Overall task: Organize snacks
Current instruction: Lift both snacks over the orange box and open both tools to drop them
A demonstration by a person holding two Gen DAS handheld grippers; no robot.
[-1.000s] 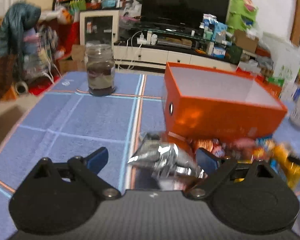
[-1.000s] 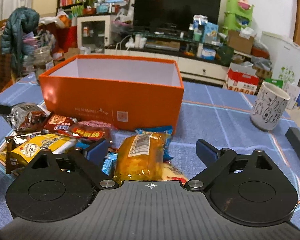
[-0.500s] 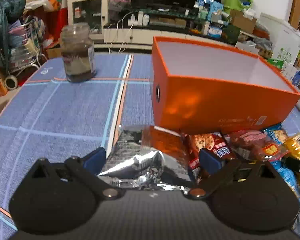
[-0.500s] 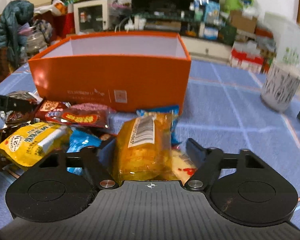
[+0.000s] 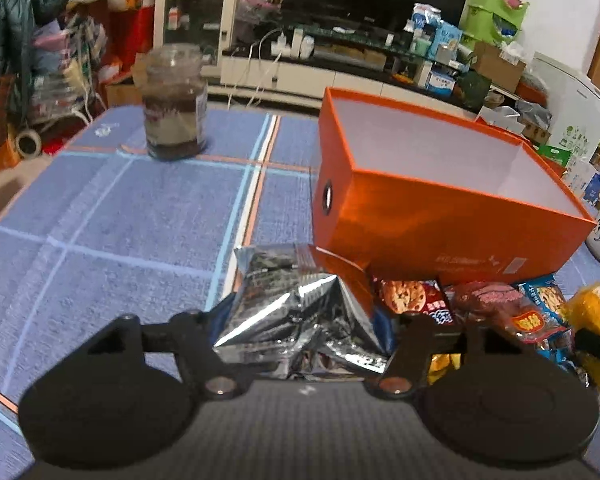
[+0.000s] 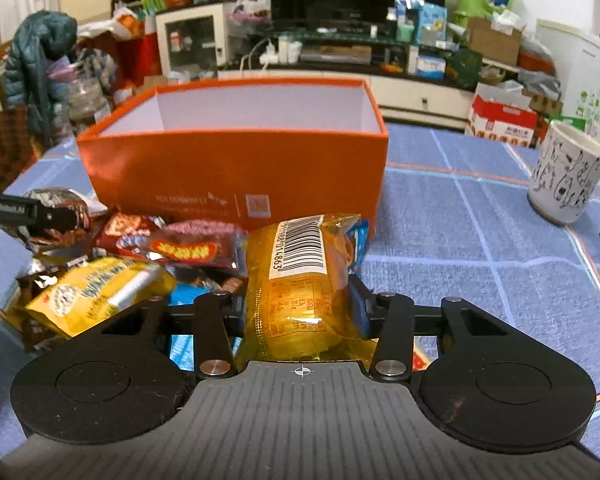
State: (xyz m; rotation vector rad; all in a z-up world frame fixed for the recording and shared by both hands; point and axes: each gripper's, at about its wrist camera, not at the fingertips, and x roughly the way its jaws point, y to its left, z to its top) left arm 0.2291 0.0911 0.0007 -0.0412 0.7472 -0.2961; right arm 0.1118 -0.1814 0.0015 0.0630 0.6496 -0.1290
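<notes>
Fingers of my left gripper (image 5: pixel 302 320) are closing on a silver packet (image 5: pixel 296 312) that they already pinch; those of my right gripper (image 6: pixel 300 300) are closing, pressed on a yellow packet (image 6: pixel 300 280). Both packets sit in the snack pile (image 6: pixel 140 264) on the table (image 6: pixel 480 240), against the near wall of the orange box (image 6: pixel 236 168). That box looks empty: sorting has barely begun.
</notes>
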